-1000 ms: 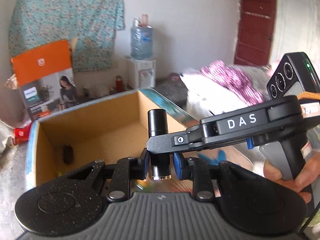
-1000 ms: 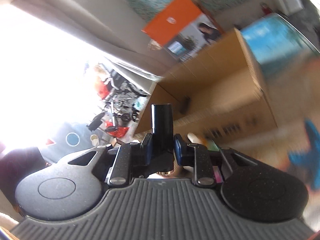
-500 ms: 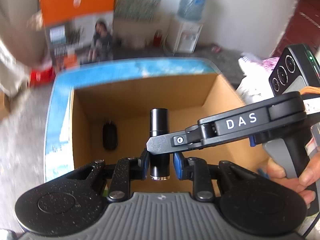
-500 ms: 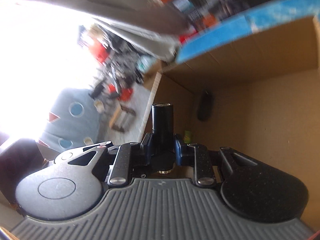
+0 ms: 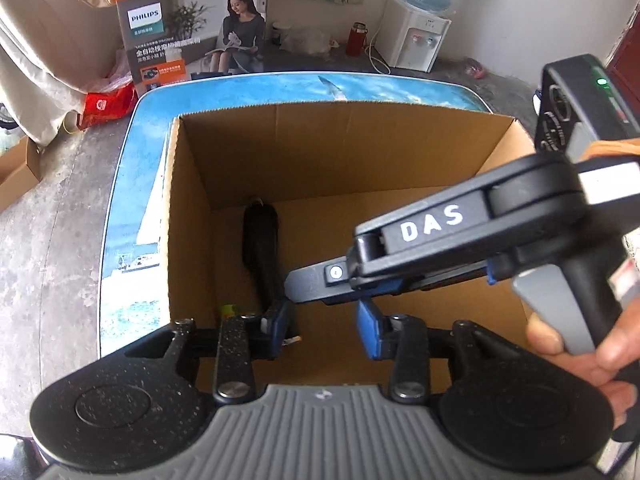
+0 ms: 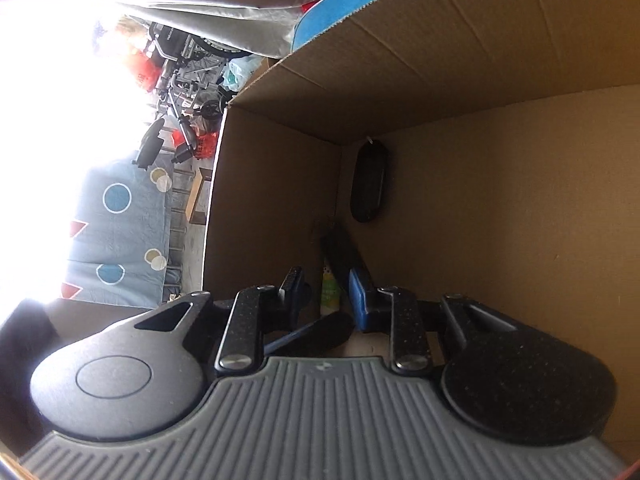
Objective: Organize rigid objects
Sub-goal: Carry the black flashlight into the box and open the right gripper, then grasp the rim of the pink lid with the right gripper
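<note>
- The cardboard box fills both views, standing open-topped on a table with a blue seascape print; an orange appliance carton stands on the floor at the far side of the table.
- The right gripper reaches in from the right, over the box opening and in front of the left wrist camera, held in a hand at the near right edge.
- The left gripper hovers over the near rim, its blue-padded fingers spread wide with nothing between them.
- In the right wrist view the right gripper's fingers are likewise apart and empty.
- On the box floor, near the left wall, lies a dark oval case; nearer still, a slim black cylinder lies tilted, beside a small green-labelled item (hard to identify).
- My judgement: the drop into the box looks done, so the step in hand is clearing out. Lift both grippers straight up before swinging away, keeping the fingers off the cardboard walls (a snagged rim would shift the box), and don't let the two tools knock together where they cross.
</note>
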